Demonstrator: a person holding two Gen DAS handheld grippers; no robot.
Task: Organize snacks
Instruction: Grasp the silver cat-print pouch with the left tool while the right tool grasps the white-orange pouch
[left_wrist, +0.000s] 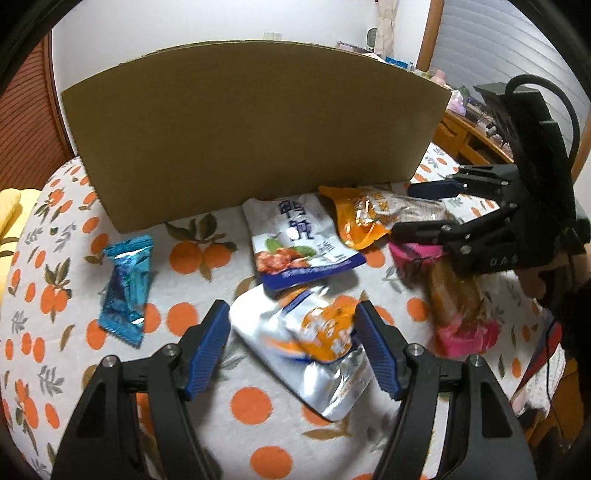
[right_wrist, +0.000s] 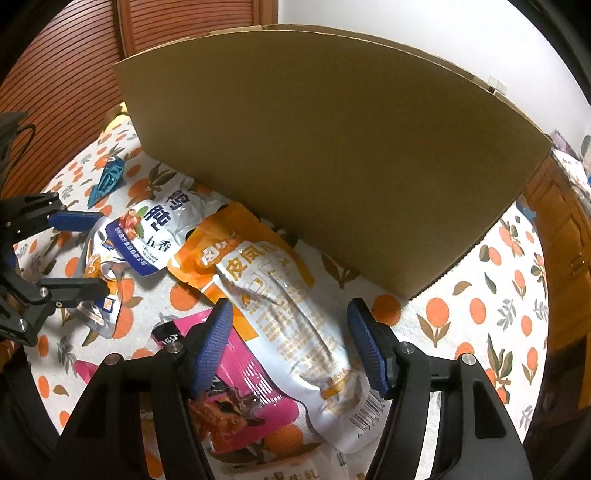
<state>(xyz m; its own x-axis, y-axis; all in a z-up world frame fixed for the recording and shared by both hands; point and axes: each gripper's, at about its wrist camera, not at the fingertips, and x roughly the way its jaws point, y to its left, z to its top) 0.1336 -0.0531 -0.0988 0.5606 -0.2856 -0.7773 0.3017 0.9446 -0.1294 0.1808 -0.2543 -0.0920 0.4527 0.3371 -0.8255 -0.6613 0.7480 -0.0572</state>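
Observation:
Several snack packs lie on an orange-print cloth in front of a cardboard box (left_wrist: 255, 125). My left gripper (left_wrist: 291, 347) is open, its blue fingers on either side of a silver and orange pouch (left_wrist: 314, 343). Beyond it lie a white and blue pouch (left_wrist: 295, 240), an orange pouch (left_wrist: 364, 216) and a blue wrapper (left_wrist: 127, 286). My right gripper (right_wrist: 290, 345) is open over the orange and white pouch (right_wrist: 280, 295), with a pink pack (right_wrist: 243, 391) under its left finger. The box (right_wrist: 332, 147) stands just behind. The left gripper (right_wrist: 79, 254) shows at the left edge.
The orange-print cloth (left_wrist: 207, 406) covers the surface. A wooden desk (left_wrist: 472, 136) with clutter stands at the back right. A slatted wooden door (right_wrist: 74, 66) is at the back left. The right gripper (left_wrist: 424, 210) reaches in over the pink pack (left_wrist: 461, 314).

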